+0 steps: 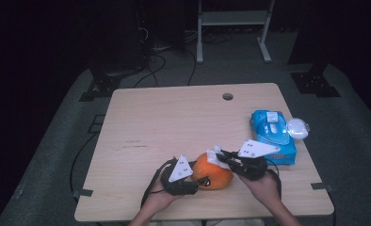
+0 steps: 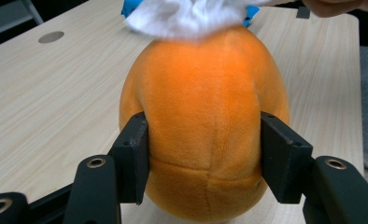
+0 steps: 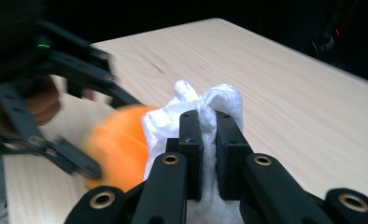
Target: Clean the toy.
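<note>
Black jaws of my left gripper (image 2: 203,158) clamp the orange plush toy (image 2: 203,112) low in the frame's centre on the desk (image 2: 46,93), while my right gripper (image 3: 209,140) is closed on a wad of white tissue (image 3: 210,100) pressed against the toy's far end. Wiping seems the step, so I judge I should brace the toy firmly and stroke lightly, or the soft plush may squirm free.

An orange plush toy (image 2: 203,126), rounded and seamed, sits near the front edge of the table, clamped at both sides by the left gripper (image 2: 203,156). A white crumpled tissue (image 3: 205,109) (pinched in the right gripper (image 3: 208,140)) rests against its top.
</note>
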Demonstrator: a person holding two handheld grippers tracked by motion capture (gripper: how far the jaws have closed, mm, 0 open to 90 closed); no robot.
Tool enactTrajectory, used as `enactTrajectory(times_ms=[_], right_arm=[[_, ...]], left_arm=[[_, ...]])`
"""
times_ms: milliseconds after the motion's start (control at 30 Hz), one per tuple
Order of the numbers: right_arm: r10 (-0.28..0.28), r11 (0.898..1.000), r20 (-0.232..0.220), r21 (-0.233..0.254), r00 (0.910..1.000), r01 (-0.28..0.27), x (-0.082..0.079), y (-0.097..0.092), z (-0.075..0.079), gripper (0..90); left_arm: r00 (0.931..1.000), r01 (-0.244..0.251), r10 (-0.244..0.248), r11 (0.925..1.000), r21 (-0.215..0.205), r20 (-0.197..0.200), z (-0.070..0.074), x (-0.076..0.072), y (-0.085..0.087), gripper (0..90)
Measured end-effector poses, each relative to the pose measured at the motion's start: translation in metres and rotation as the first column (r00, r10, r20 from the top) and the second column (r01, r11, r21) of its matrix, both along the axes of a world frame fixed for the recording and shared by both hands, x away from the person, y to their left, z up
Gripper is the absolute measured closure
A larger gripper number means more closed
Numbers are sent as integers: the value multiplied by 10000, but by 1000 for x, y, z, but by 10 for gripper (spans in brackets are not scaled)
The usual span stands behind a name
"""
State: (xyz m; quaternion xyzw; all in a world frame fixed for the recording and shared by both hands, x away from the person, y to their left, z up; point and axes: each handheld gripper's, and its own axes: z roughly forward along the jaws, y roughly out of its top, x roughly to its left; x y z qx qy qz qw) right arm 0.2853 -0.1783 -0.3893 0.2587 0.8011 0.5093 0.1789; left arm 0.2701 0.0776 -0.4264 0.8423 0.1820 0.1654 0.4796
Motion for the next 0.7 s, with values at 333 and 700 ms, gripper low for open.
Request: enactTrajectory(times_ms=[333, 700], right_arm=[[682, 9975, 4, 179, 9977, -682, -7, 13, -4, 823], [467, 9964, -755, 740, 9961, -411, 0, 2, -14, 823]], left_arm=[[9909, -276, 148, 9952, -941, -1339, 0, 11, 9, 335], [9899, -337, 160, 9916, -1245, -1411, 5, 13, 13, 170]])
